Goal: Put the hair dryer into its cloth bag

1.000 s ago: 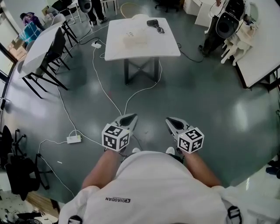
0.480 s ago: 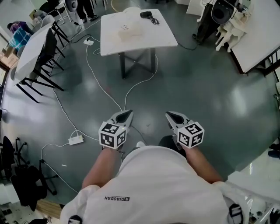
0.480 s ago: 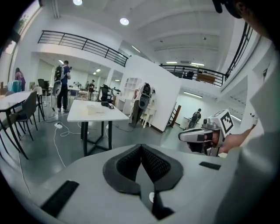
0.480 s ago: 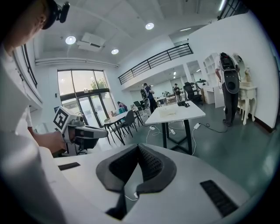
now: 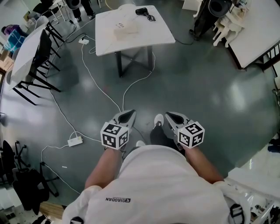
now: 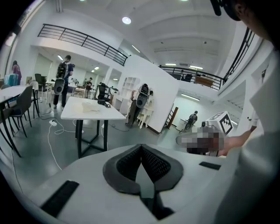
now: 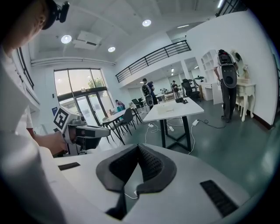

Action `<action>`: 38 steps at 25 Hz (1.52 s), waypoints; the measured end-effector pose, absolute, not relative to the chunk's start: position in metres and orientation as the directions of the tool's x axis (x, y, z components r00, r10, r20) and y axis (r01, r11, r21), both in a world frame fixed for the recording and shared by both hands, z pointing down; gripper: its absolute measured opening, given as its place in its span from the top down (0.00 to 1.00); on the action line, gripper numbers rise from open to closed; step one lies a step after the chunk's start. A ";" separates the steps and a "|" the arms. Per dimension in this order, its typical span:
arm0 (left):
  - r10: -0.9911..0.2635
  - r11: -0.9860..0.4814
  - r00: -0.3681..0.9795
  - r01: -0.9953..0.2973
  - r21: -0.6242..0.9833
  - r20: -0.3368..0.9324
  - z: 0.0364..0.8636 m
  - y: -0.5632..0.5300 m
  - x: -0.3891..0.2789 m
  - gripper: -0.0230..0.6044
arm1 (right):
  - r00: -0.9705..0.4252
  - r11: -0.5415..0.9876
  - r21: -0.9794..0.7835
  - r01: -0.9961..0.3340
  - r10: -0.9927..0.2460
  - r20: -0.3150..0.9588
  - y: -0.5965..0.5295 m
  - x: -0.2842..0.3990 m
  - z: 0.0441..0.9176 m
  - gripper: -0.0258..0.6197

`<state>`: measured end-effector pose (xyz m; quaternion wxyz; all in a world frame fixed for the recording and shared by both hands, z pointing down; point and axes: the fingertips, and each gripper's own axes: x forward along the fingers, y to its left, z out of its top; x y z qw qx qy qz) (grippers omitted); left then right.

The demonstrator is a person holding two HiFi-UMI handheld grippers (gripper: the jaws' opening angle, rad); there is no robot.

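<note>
Far off, a black hair dryer (image 5: 142, 12) with its cord lies on the back of a white table (image 5: 148, 37). A pale cloth bag (image 5: 124, 28) lies beside it near the table's middle. I hold both grippers low in front of my body, well short of the table. The left gripper (image 5: 130, 114) is shut with nothing in it, and the right gripper (image 5: 168, 115) is shut and empty too. In the left gripper view the table (image 6: 74, 114) stands ahead with the bag (image 6: 89, 105) and the dryer (image 6: 103, 102) on it. The right gripper view shows the dryer (image 7: 180, 100) too.
White cables (image 5: 94, 81) and a power strip (image 5: 75, 141) trail across the grey floor between me and the table. Black chairs (image 5: 41, 57) stand at a second table on the left. A dark robot (image 5: 205, 17) and white furniture stand at the right. My foot (image 5: 158, 119) steps forward.
The table has slid up and left in the head view. My foot has come forward between the grippers. Both grippers stay shut side by side.
</note>
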<state>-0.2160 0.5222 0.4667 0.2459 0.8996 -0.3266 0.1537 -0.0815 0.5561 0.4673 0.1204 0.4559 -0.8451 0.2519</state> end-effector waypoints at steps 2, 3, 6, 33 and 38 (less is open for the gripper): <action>-0.514 -0.662 0.734 -0.668 0.340 0.444 0.470 0.516 -0.213 0.92 | -0.563 0.458 -0.329 -0.826 -0.705 0.431 0.545 -0.079 0.472 0.93; -0.513 -0.658 0.730 -0.673 0.339 0.452 0.472 0.513 -0.212 0.92 | -0.567 0.458 -0.337 -0.823 -0.704 0.427 0.538 -0.077 0.474 0.93; -0.515 -0.648 0.715 -0.686 0.332 0.473 0.473 0.501 -0.211 0.92 | -0.581 0.465 -0.354 -0.812 -0.706 0.405 0.514 -0.076 0.471 0.93; -0.549 -0.617 0.637 -0.746 0.251 0.541 0.462 0.280 -0.077 0.92 | -0.667 0.609 -0.273 -0.744 -0.653 0.360 0.278 0.039 0.457 0.93; -0.578 -0.596 0.615 -0.767 0.238 0.536 0.457 0.254 -0.067 0.92 | -0.670 0.610 -0.281 -0.741 -0.646 0.365 0.261 0.061 0.463 0.93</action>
